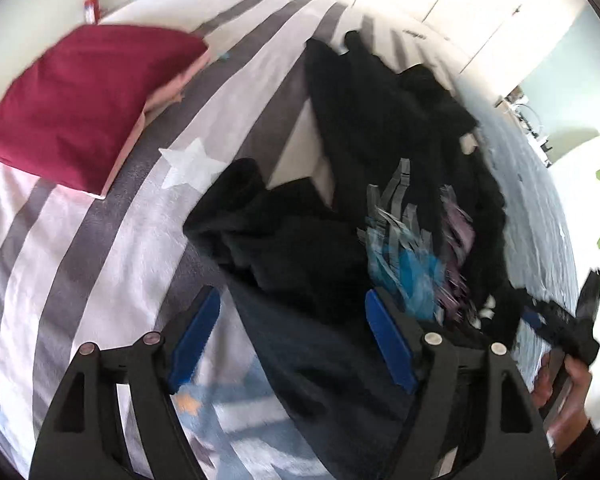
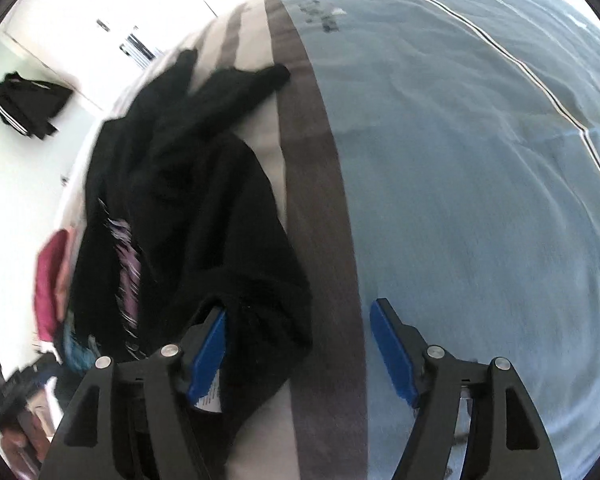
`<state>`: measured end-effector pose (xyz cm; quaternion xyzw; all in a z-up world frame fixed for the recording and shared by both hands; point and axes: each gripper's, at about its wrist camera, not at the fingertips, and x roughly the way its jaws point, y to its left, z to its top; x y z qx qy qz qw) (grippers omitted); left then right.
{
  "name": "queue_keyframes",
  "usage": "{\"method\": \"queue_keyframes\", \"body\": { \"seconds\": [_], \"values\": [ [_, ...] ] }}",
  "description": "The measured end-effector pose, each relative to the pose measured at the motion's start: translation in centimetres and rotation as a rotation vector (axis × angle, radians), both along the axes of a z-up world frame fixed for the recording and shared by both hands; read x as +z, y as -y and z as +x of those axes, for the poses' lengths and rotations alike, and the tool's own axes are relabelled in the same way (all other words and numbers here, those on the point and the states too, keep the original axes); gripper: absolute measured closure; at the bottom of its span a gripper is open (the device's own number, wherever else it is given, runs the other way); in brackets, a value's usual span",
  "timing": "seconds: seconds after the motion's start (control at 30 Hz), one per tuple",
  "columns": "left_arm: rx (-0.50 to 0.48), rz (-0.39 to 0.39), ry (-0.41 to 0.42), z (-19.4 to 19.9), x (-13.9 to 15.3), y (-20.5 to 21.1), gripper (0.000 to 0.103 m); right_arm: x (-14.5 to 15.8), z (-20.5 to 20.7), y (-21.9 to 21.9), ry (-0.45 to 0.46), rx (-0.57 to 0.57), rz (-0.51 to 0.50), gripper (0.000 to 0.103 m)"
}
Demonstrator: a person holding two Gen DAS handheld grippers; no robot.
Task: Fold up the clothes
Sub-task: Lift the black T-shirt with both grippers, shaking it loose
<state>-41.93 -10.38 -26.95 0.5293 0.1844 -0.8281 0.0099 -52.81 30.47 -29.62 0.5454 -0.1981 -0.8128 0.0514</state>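
A black garment point(image 1: 380, 128) with a grey, blue and purple print point(image 1: 412, 248) lies crumpled on the striped bedcover point(image 1: 100, 264). My left gripper point(image 1: 292, 340) hangs open above its near part, its blue pads point(image 1: 196, 340) wide apart and pressing on nothing. In the right wrist view the same black garment point(image 2: 188, 208) lies to the left. My right gripper point(image 2: 300, 352) is open over its near edge. The cloth and a white label point(image 2: 210, 398) lie against the left finger, and the right pad point(image 2: 392, 352) hangs over the brown stripe.
A maroon pillow point(image 1: 80, 100) lies at the bed's far left. A light blue cover point(image 2: 480, 200) spreads to the right of a brown stripe point(image 2: 320, 200). A black jacket point(image 2: 24, 108) with white stripes hangs on the wall. A person's hand point(image 1: 560, 384) shows at the right edge.
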Motion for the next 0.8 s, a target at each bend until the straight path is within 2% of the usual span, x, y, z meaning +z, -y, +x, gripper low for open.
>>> {"method": "queue_keyframes", "body": {
  "seconds": [0.07,0.17,0.3,0.37,0.43,0.5,0.57,0.67,0.73,0.8],
  "values": [
    [-0.014,-0.002,-0.015,1.2,0.7,-1.4,0.03,0.6,-0.3,0.0,-0.025,0.033,-0.015,0.036],
    [-0.032,0.009,-0.02,0.8,0.3,-3.7,0.029,1.5,0.2,0.2,-0.045,0.115,-0.023,0.036],
    [0.006,0.013,0.047,-0.8,-1.3,-5.0,0.029,2.0,2.0,-0.4,-0.047,0.201,-0.025,0.036],
    [0.031,0.023,0.078,-1.4,-2.3,-5.0,0.029,2.0,3.1,-1.3,-0.045,0.208,-0.017,0.036],
    [0.039,0.027,0.1,-1.9,-3.0,-5.1,0.03,2.0,2.3,-2.3,-0.05,0.183,-0.02,0.036],
    [0.016,0.02,0.107,-1.9,-3.2,-5.4,0.049,2.0,0.5,-3.2,-0.052,0.139,-0.031,0.036],
    [-0.017,0.014,0.103,-1.4,-3.0,-5.6,0.074,1.8,-1.7,-3.0,-0.028,0.132,-0.04,0.036],
    [-0.046,0.012,0.076,0.2,-2.0,-5.5,0.096,0.1,-4.8,-1.1,0.055,0.218,-0.056,0.036],
    [-0.045,-0.005,0.049,1.9,-0.7,-5.1,0.096,-1.4,-6.1,0.8,0.117,0.292,-0.053,0.036],
    [-0.03,-0.014,0.028,4.1,0.5,-4.4,0.097,-2.2,-6.6,2.4,0.136,0.35,-0.025,0.036]
  ]
}}
